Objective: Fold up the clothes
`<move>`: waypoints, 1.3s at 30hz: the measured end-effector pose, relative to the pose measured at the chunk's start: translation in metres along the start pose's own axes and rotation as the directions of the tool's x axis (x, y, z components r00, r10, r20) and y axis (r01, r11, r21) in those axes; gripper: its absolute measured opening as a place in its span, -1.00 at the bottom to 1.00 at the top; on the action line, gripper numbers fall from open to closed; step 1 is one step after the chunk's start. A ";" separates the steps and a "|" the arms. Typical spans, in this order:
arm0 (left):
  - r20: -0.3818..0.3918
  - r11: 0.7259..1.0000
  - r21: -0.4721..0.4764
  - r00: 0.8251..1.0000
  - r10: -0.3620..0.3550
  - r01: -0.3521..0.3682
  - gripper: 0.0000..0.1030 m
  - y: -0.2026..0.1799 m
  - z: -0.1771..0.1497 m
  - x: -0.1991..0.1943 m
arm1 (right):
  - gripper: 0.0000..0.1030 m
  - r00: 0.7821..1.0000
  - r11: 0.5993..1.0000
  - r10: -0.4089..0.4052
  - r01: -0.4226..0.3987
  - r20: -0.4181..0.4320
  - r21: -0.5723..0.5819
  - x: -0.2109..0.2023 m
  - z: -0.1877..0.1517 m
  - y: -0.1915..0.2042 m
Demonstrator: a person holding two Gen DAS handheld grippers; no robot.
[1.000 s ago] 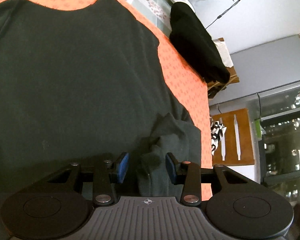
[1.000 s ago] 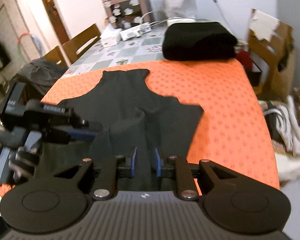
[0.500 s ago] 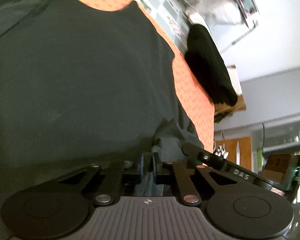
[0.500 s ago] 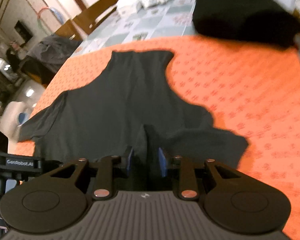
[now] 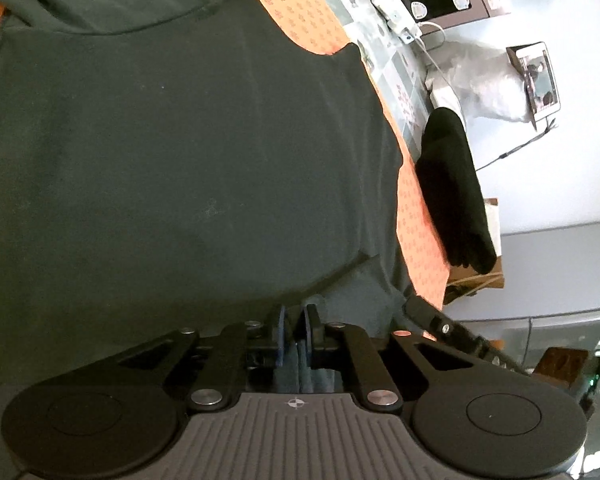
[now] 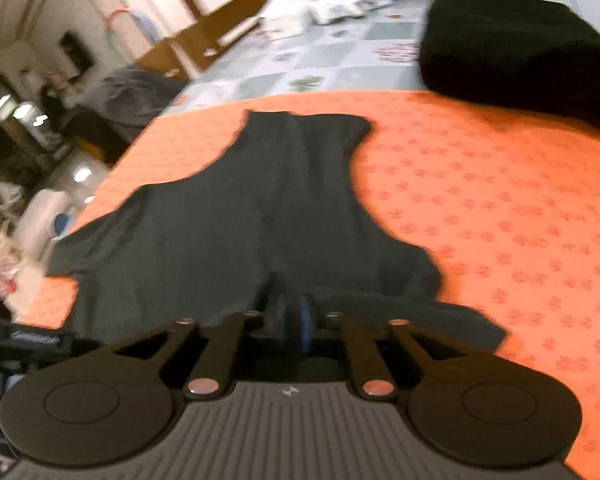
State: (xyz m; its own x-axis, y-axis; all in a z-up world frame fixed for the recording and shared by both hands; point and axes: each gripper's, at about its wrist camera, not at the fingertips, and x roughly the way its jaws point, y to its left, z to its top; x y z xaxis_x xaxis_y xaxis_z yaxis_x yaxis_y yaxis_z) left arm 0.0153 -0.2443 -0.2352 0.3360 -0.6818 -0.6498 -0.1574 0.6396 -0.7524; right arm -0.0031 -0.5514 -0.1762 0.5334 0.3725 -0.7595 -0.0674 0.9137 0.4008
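1. The dark green T-shirt (image 6: 260,216) lies spread on the orange tablecloth (image 6: 500,208) — it stretches away from both grippers, toward the far end of the table.
2. The left gripper (image 5: 295,324) is pressed together on the near edge of the shirt. A fold of green cloth sits pinched between its blue pads.
3. The right gripper (image 6: 294,316) is also pressed together on the near edge of the shirt, with cloth bunched up between its blue pads.
4. In the right wrist view, one short sleeve pokes out to the left, and a loose flap of the shirt lies flat to the right of the gripper.
5. The shirt looks soft and thin, with a stitched hem in the left wrist view.
6. The tablecloth is bright orange with small darker flower marks in rows.
7. A folded black garment (image 6: 520,40) — thick and blocky — sits at the far right of the table, well apart from the shirt.
8. The right wrist view is a bit blurry.
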 end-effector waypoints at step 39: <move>-0.001 0.921 0.389 0.999 0.034 -0.031 -0.46 -0.025 0.015 -0.094 | -0.56 0.973 0.997 -0.070 0.061 0.218 0.047 -0.109 -0.046 0.058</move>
State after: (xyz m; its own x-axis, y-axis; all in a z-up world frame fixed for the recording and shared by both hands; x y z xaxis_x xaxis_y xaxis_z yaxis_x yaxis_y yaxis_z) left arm 0.0015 -0.1909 -0.1533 0.3298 -0.6602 -0.6748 0.2065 0.7479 -0.6309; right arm -0.1036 -0.5314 -0.0936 0.7076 0.2632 -0.6558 0.0051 0.9261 0.3772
